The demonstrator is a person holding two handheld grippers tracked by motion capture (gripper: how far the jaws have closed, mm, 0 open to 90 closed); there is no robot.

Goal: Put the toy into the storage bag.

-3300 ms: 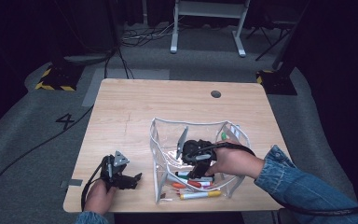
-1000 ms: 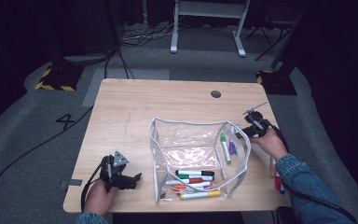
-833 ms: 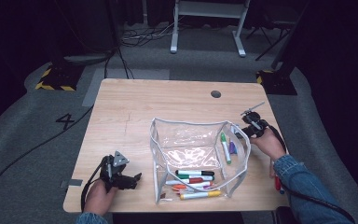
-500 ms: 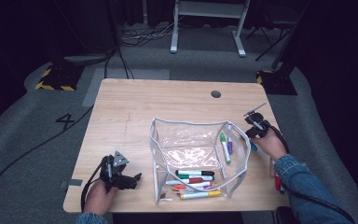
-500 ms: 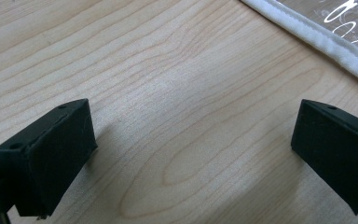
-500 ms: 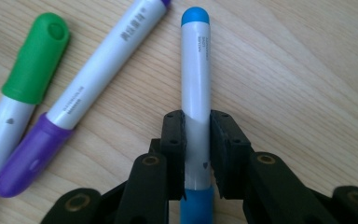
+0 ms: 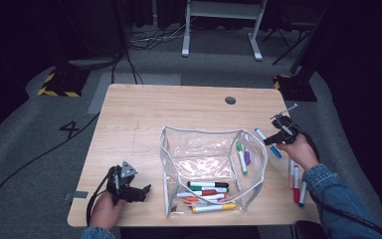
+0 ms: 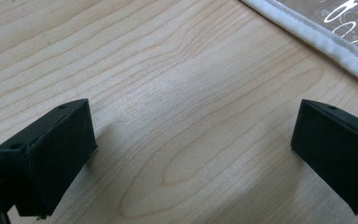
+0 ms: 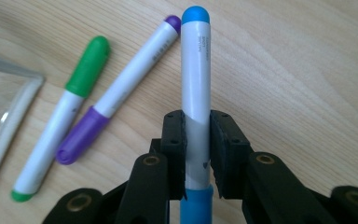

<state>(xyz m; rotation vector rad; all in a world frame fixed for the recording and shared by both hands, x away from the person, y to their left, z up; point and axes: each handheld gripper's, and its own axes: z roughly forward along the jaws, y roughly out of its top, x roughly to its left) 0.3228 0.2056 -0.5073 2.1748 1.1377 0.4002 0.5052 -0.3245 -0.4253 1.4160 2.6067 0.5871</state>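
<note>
Right gripper (image 9: 196,154): we see the fingers (image 9: 173,140) pinching a blue pen (image 9: 195,70) low on its white barrel, just above the bottom cap, jaws having just closed on it. The long end stands out well past the pads. We judge this grip bottom-heavy: a quick swing could let the pen pivot between the pads or slide out onto the counter (image 9: 307,70).

Just beyond the held pen lie a purple pen (image 9: 121,84) and a green pen (image 9: 70,107), close to each other on the wood, next to the edge of the pouch (image 9: 0,107). A low sweep with the pen's free end could knock them rolling.

High view: the right gripper (image 7: 273,139) holds the blue pen (image 7: 267,143) just right of the clear pouch (image 7: 211,164), which stands open with several pens inside. Its soft rim (image 7: 264,159) could catch the pen tip and fold, or the whole pouch could shove aside, since nothing steadies it.

Left gripper (image 7: 142,191): fingers (image 8: 51,149) spread wide over bare wood, apart from the pouch, holding nothing. We judge that the main weakness if the pouch shifts.
</note>
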